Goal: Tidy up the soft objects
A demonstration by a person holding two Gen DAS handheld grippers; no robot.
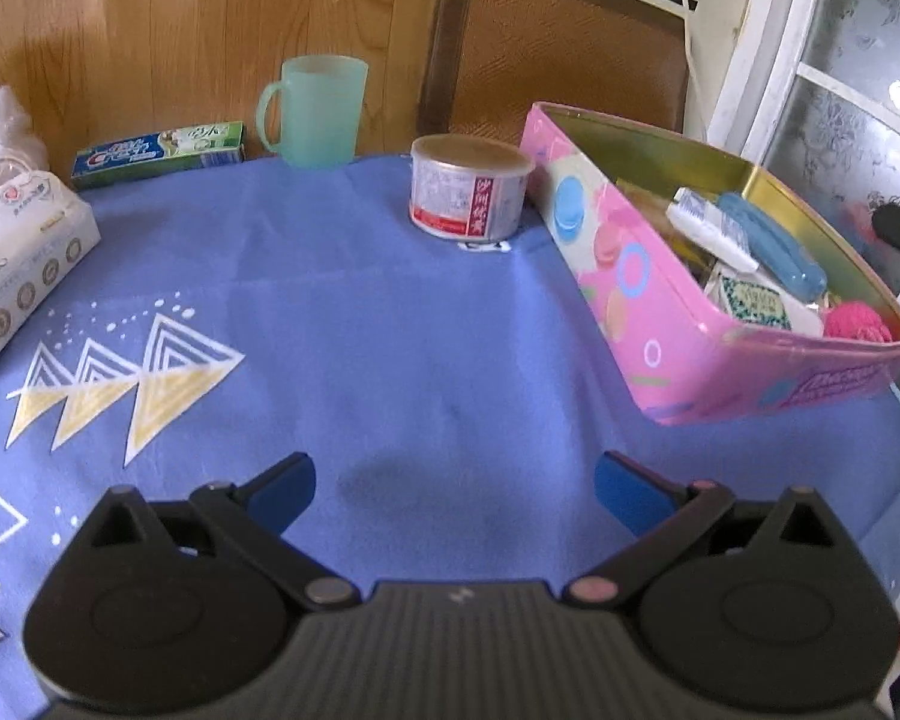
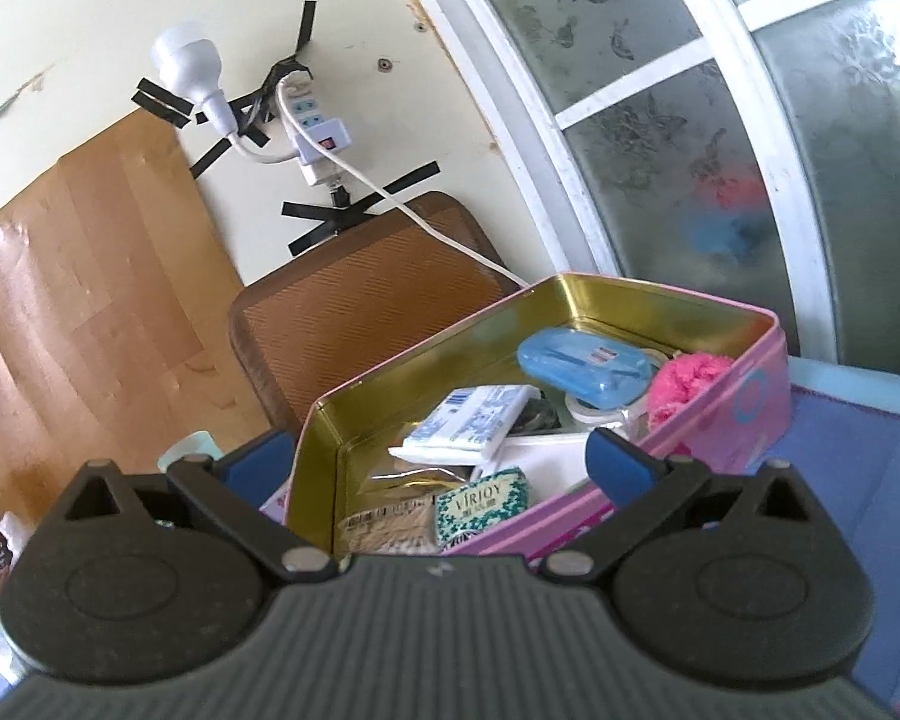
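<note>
Both grippers gape empty; pink tin (image 2: pixel 744 414) holds tissue packs (image 2: pixel 471 420), blue case (image 2: pixel 582 363), pink pompom (image 2: pixel 687 387).

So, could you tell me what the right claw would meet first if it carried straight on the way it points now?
Most likely the near end of the open pink tin: the right claw stands open, already straddling that end. Just beyond lies the green VIRJOY pack inside, though depth is hard to judge.
</note>
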